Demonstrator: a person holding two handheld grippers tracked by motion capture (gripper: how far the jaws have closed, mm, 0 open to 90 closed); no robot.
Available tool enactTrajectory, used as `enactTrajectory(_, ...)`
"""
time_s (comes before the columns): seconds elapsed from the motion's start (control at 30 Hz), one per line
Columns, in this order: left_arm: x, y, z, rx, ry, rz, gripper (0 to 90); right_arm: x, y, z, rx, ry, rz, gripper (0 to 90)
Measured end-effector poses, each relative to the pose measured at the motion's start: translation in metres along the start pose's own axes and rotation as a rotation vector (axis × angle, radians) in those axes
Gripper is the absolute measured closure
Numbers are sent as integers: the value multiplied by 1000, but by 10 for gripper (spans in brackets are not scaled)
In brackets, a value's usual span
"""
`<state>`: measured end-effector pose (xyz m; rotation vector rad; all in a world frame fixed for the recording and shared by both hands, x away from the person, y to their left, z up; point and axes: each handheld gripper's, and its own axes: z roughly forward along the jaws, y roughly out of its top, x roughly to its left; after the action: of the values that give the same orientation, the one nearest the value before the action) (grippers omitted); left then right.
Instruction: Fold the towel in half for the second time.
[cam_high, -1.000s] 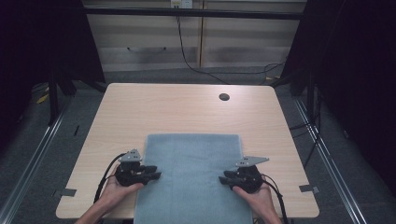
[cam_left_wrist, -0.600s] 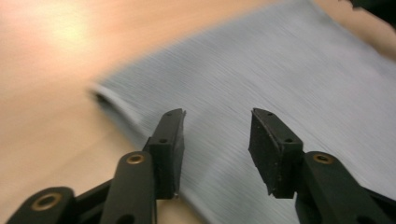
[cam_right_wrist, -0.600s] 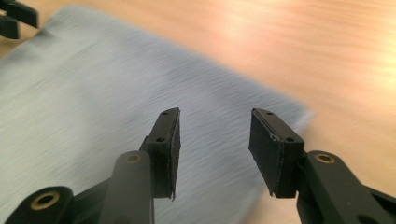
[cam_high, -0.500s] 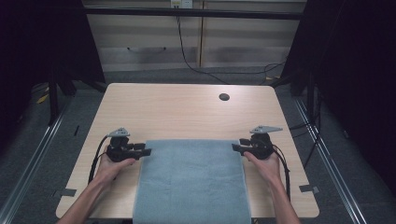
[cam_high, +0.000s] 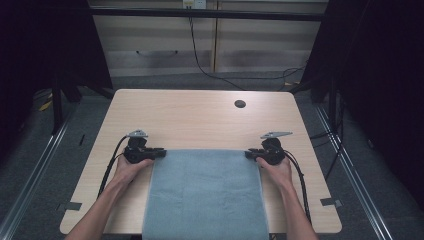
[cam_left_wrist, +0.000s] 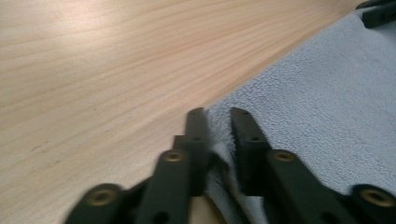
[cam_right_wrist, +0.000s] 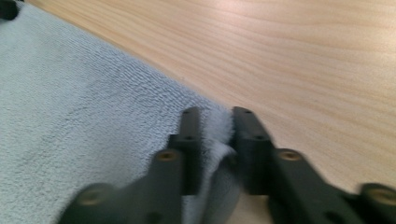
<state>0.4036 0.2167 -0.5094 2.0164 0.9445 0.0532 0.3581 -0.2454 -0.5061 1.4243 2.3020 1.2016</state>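
A grey-blue towel (cam_high: 205, 195) lies flat on the near half of the wooden table (cam_high: 200, 120) and hangs over its front edge. My left gripper (cam_high: 161, 153) is at the towel's far left corner and my right gripper (cam_high: 248, 155) at its far right corner. In the left gripper view the jaws (cam_left_wrist: 218, 114) pinch a bunched fold of the towel (cam_left_wrist: 327, 93). The right gripper view shows its jaws (cam_right_wrist: 215, 114) pinching the towel's (cam_right_wrist: 70, 102) corner the same way. Both pairs of jaws have just been closing, with the cloth between them.
A dark round hole (cam_high: 240, 104) sits in the tabletop at the far right. Bare wood stretches beyond the towel's far edge. Cables trail from both grippers back along the person's forearms. Cabinets and a dark frame stand behind the table.
Both hands moved away from the person along the towel's sides to its far corners, then inward onto them. The jaws closed on the corners.
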Motion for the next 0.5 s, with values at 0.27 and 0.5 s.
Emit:
enactTrajectory(0.27, -7, 53, -29, -150, 15, 6, 856, 1, 42, -25, -134, -21, 24, 851)
enactTrajectory(0.5, -14, 91, -60, -311, 7, 23, 855, 6, 87, -61, -290, -24, -14, 851)
